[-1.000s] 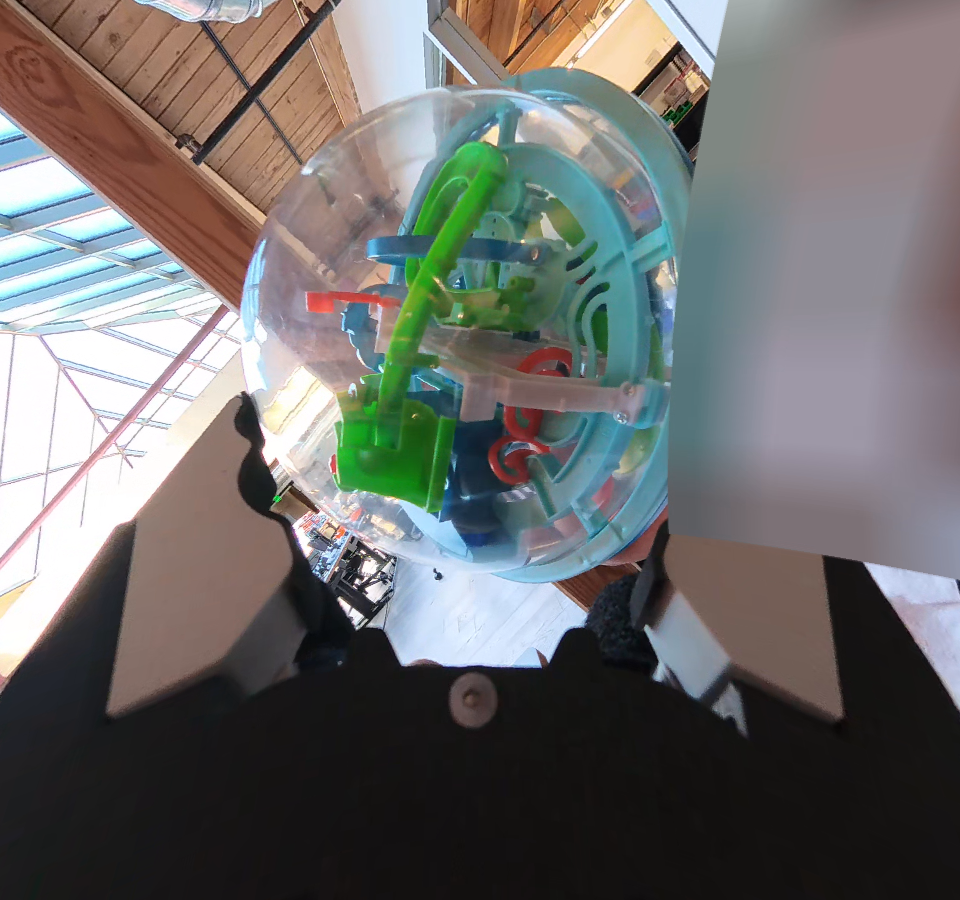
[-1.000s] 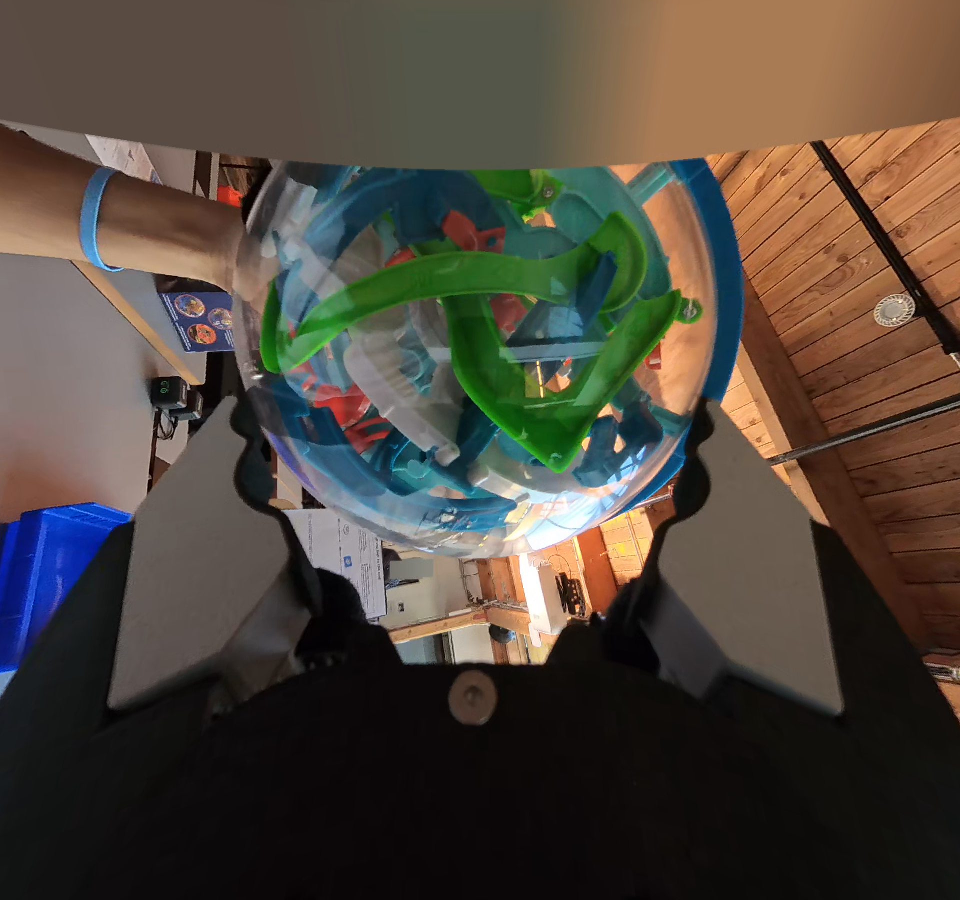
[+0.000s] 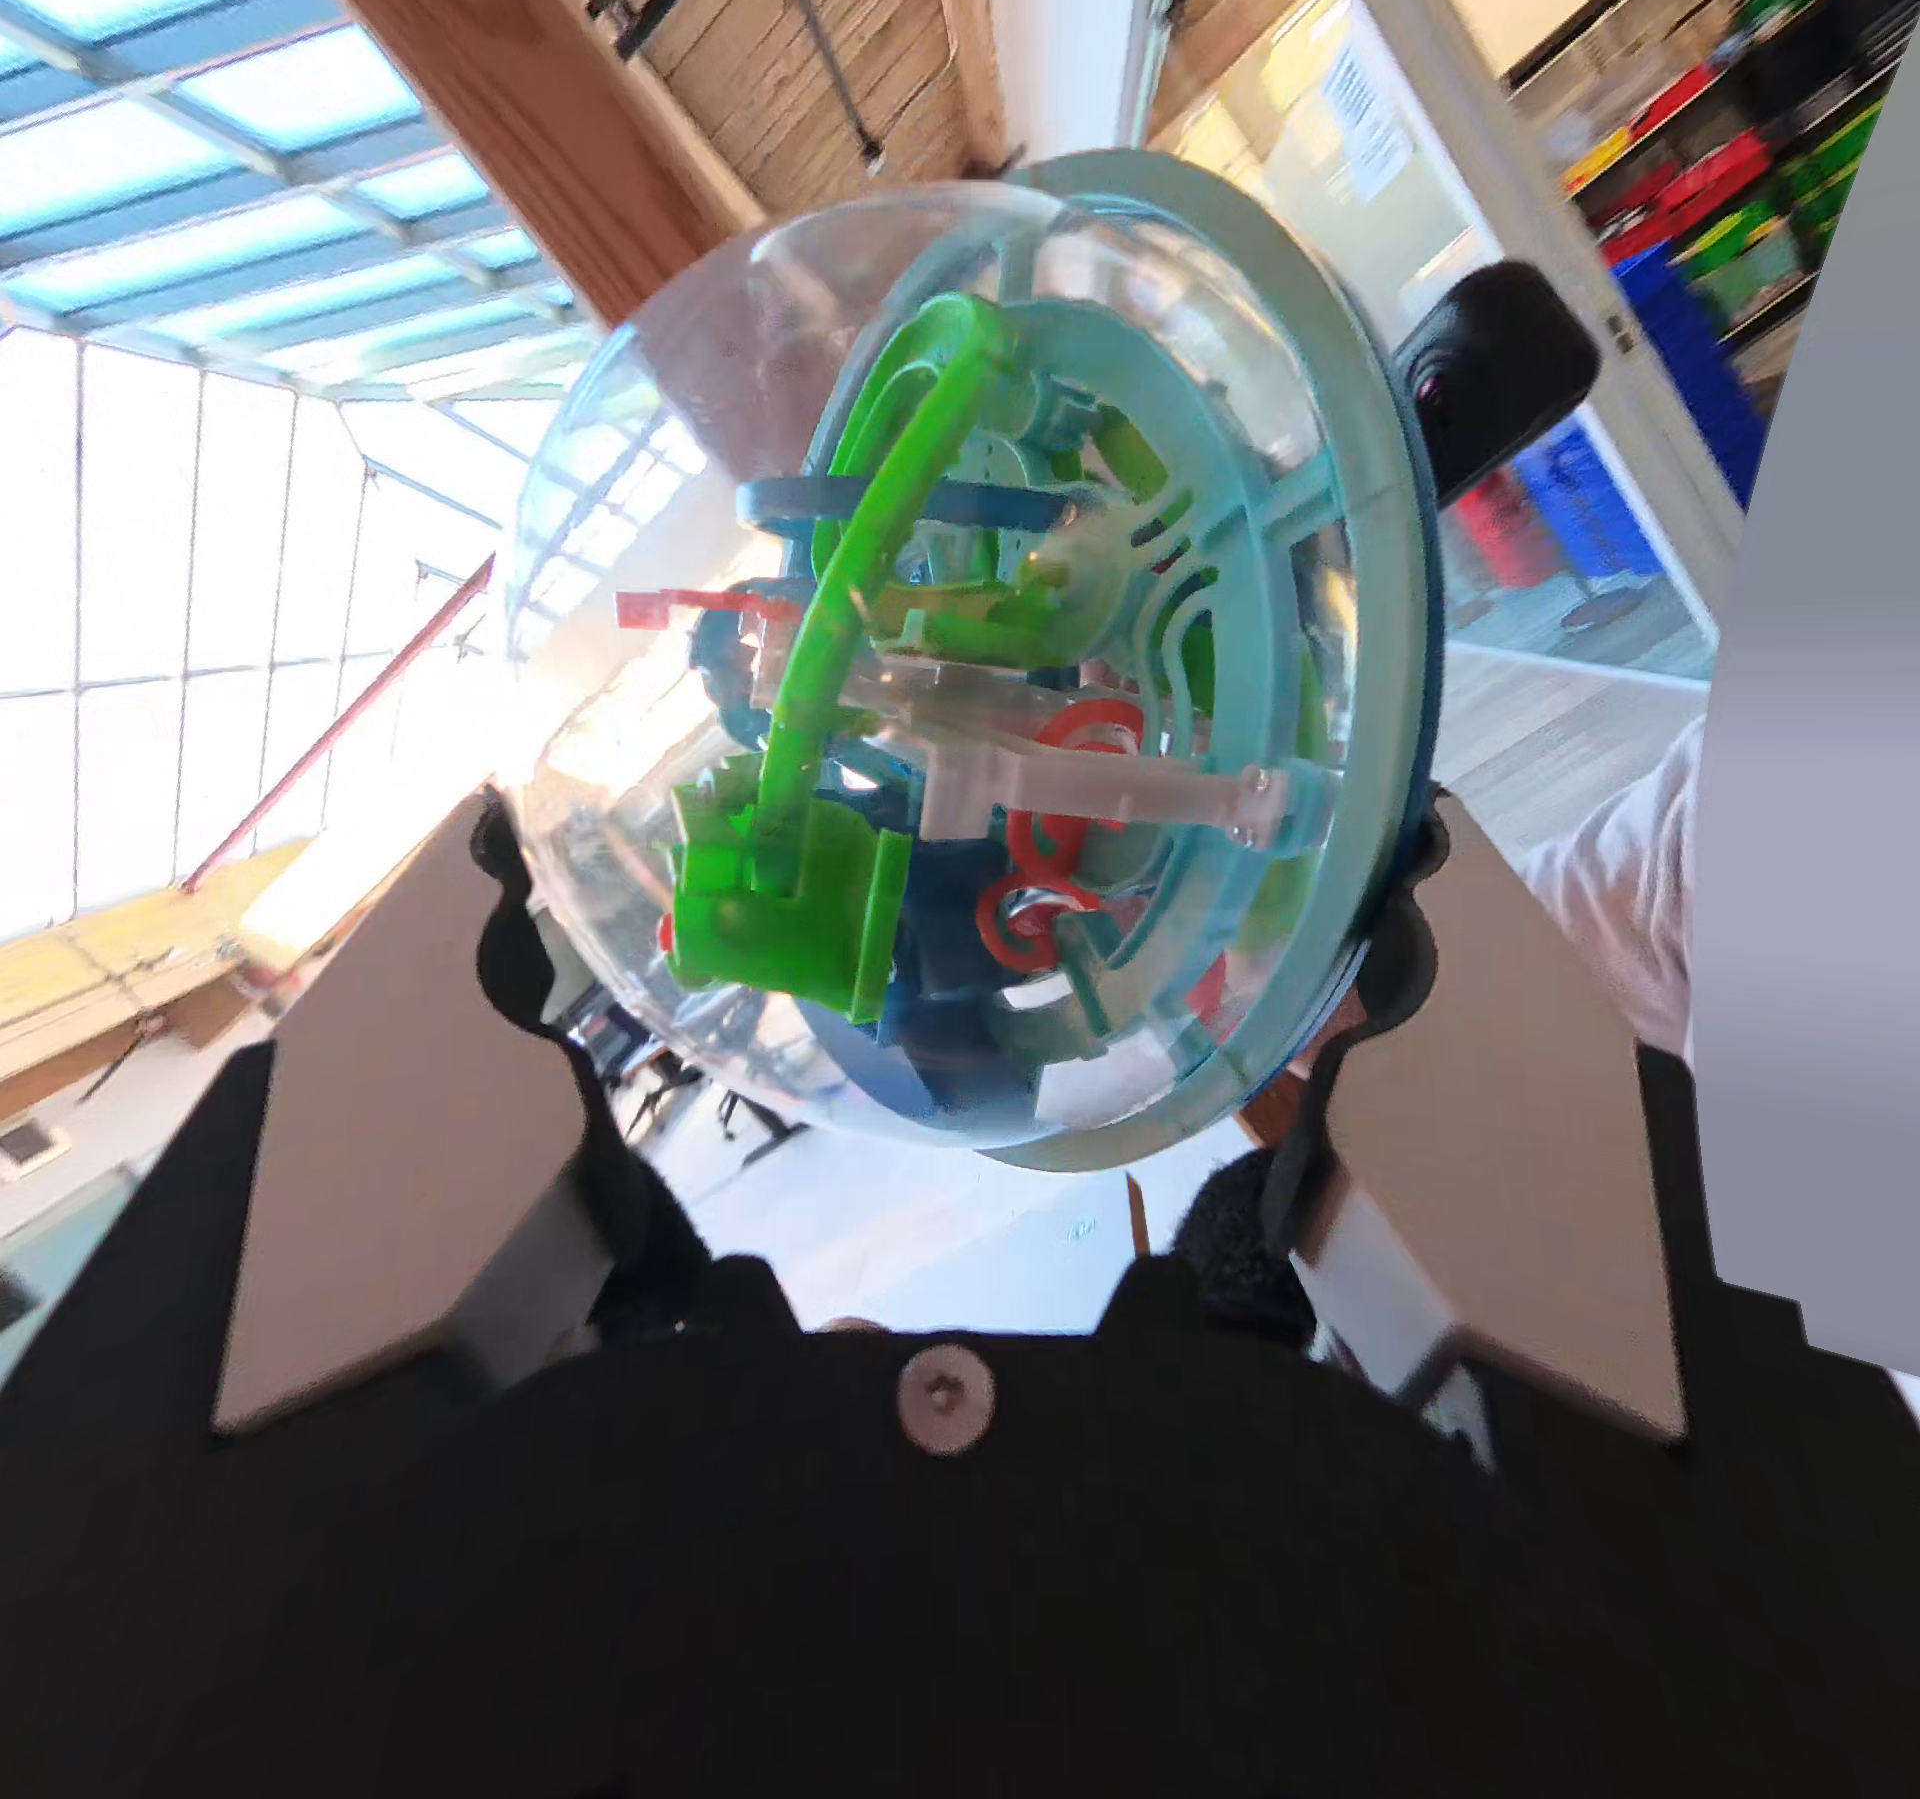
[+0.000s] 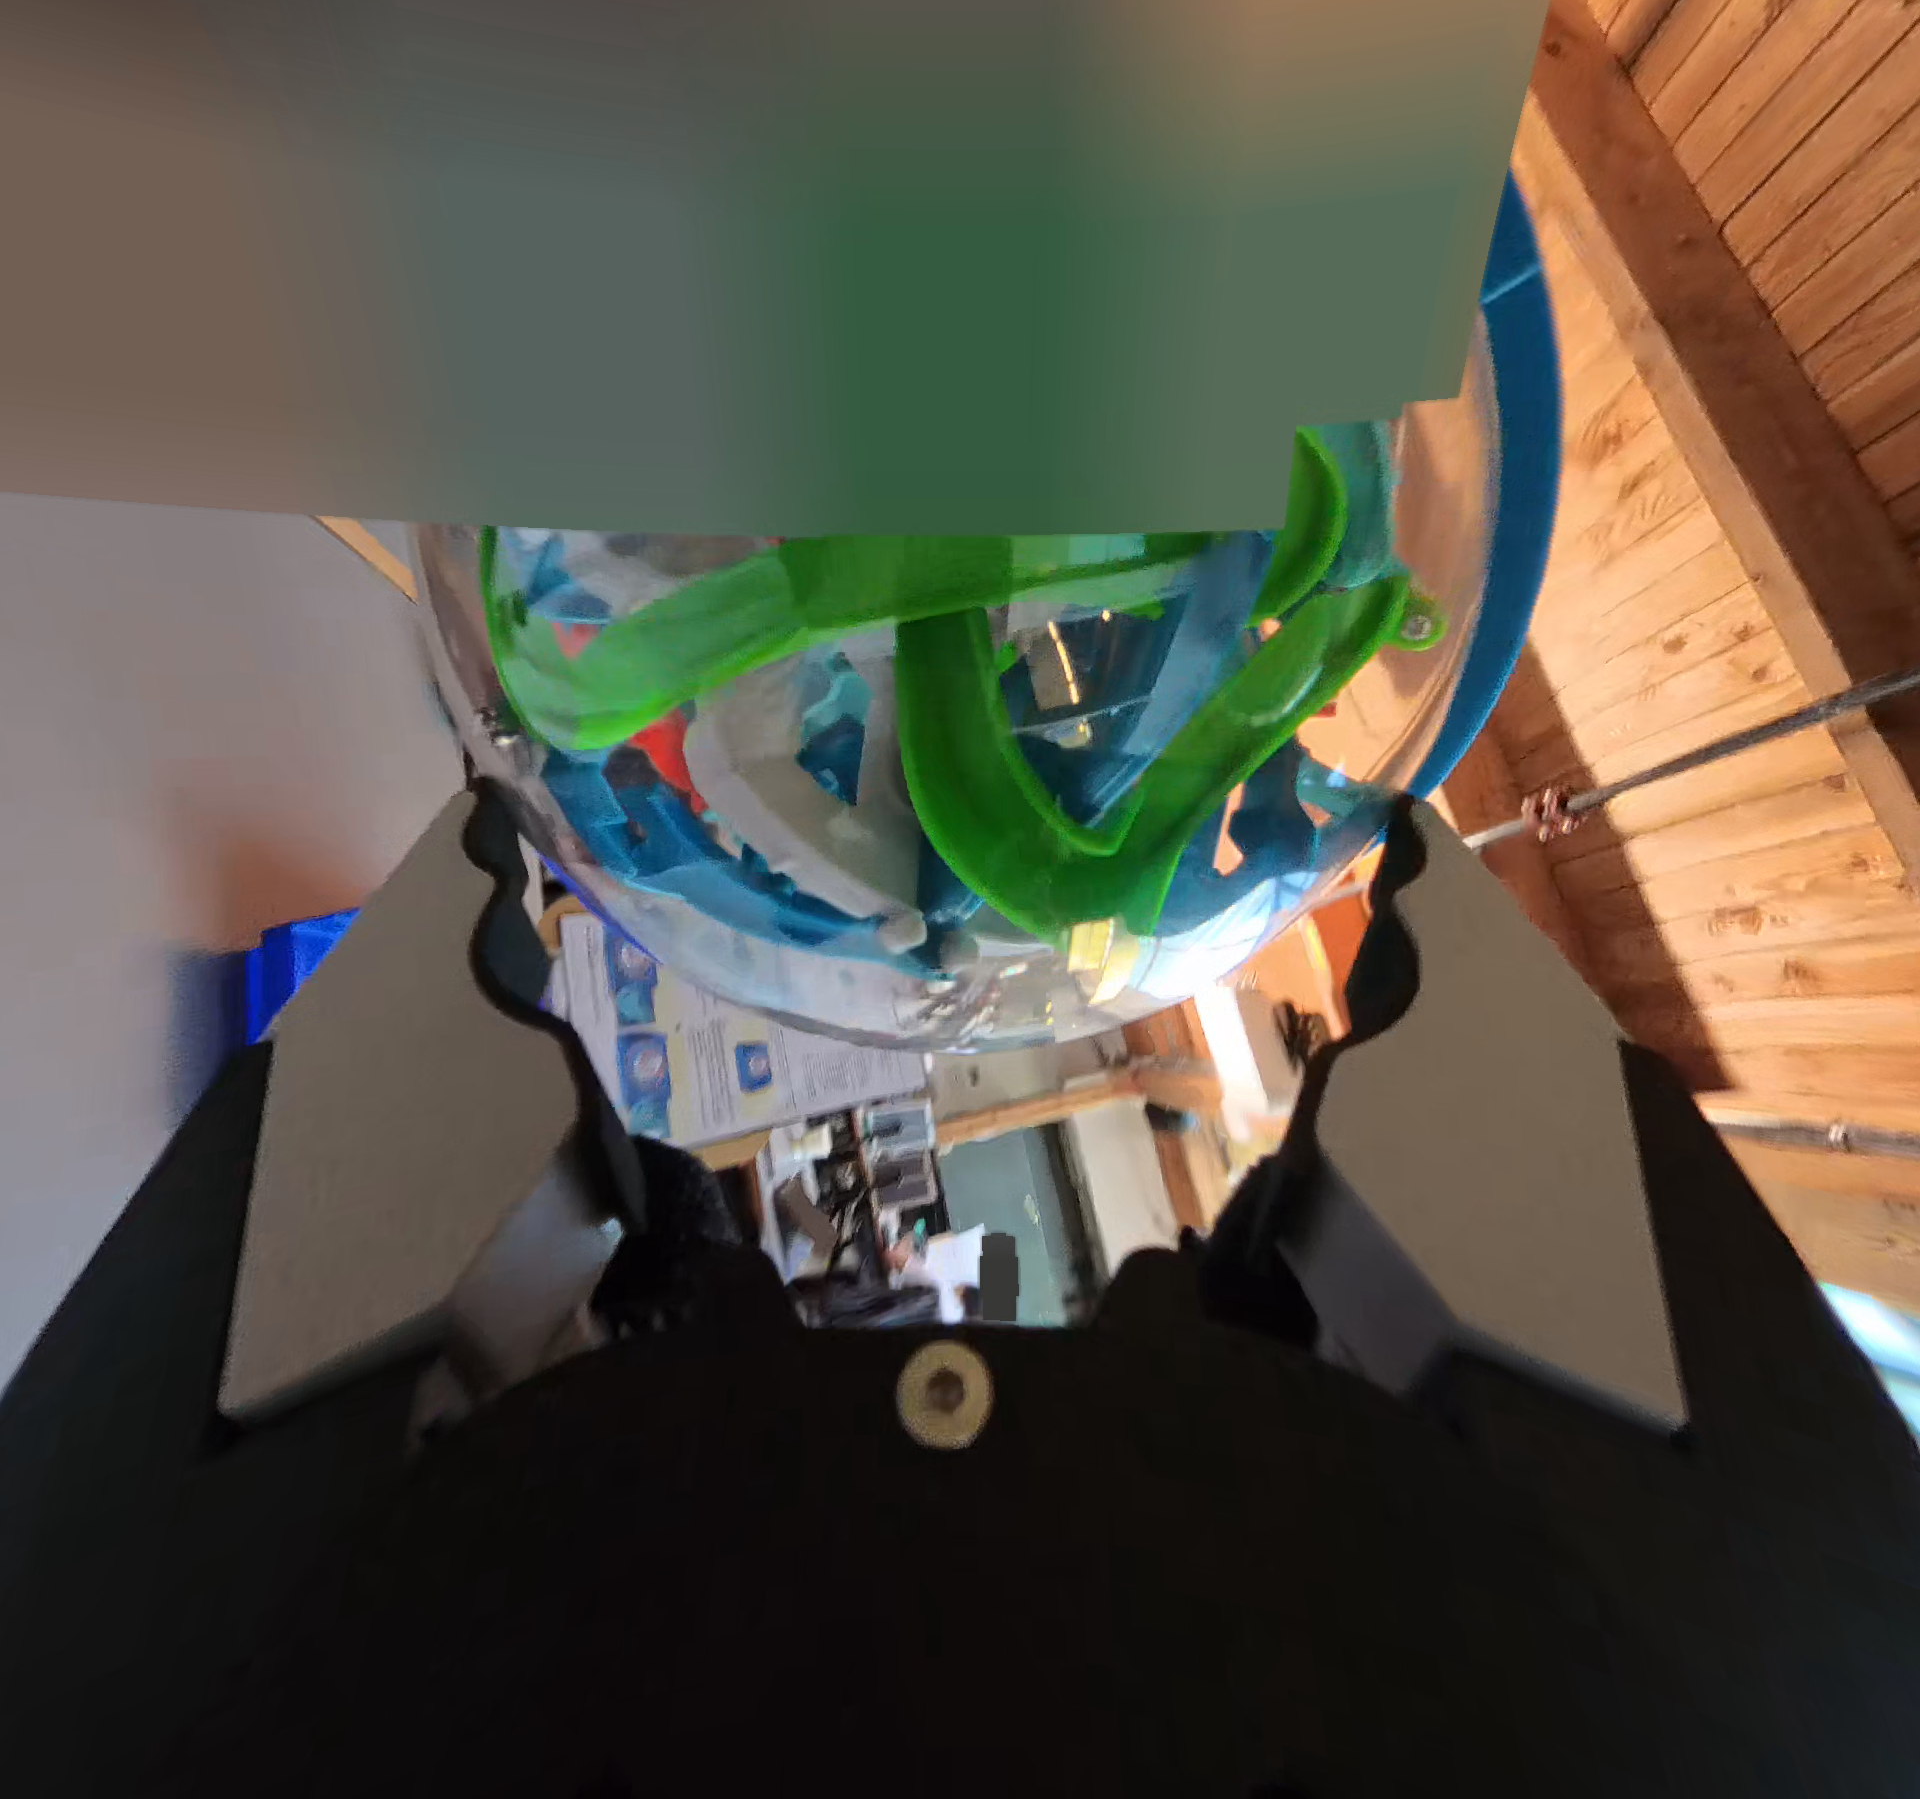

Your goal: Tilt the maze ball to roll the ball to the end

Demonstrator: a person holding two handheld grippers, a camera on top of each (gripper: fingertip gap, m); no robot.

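Maze ball [image 3: 966, 669] is up in the air, clear shell with green and blue tracks inside – left gripper [image 3: 956, 876] and right gripper [image 4: 935, 876] each have fingers spread wide, pressed on its sides, wood ceiling [image 4: 1745, 399] behind

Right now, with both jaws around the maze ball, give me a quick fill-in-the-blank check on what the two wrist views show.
1. The maze ball has a shell that is ____, so the tracks inside show.
2. The long curved track arching through the ball is ____ in colour.
3. The ceiling behind the ball in the right wrist view is made of ____ planks.
4. The left gripper holds the ball with jaws spread ____.

Missing words: clear; green; wooden; wide
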